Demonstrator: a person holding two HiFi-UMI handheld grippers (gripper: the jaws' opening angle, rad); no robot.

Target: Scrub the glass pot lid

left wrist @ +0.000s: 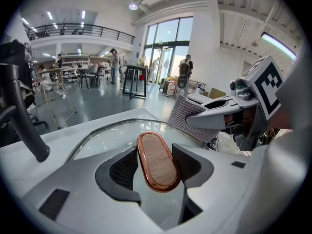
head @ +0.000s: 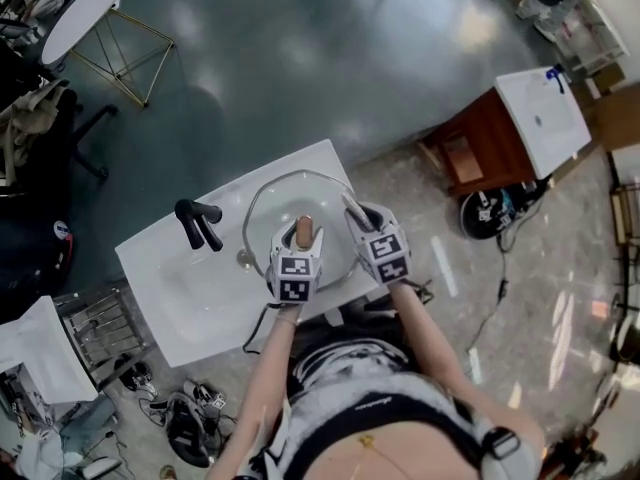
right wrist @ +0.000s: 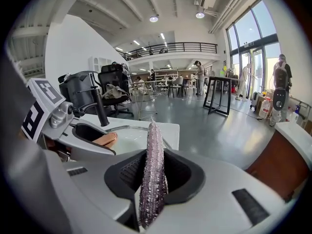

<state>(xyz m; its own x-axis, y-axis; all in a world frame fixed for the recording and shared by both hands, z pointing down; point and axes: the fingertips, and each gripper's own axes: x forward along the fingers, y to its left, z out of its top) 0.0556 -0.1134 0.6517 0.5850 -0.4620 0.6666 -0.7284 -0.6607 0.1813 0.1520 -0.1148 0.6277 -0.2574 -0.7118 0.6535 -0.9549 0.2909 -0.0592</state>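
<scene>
The glass pot lid [head: 290, 193] lies over the basin of a white sink [head: 190, 288]. Its oval handle [head: 303, 230], wood with a copper rim, sits between the jaws of my left gripper [head: 302, 240], which is shut on it. In the left gripper view the handle [left wrist: 157, 161] fills the gap between the pads, with the glass [left wrist: 112, 135] beyond. My right gripper [head: 358, 213] hovers just right of the handle, shut on a silvery scrub pad [right wrist: 153, 169] that stands on edge. That pad [left wrist: 187, 116] hangs close over the lid's right rim.
A black faucet [head: 198, 223] rises at the sink's left. On the floor stand a wooden cabinet with a white top [head: 520, 128] at the right, a round white table [head: 85, 13] at the far left, and a wire rack [head: 100, 323] by the sink's near left corner.
</scene>
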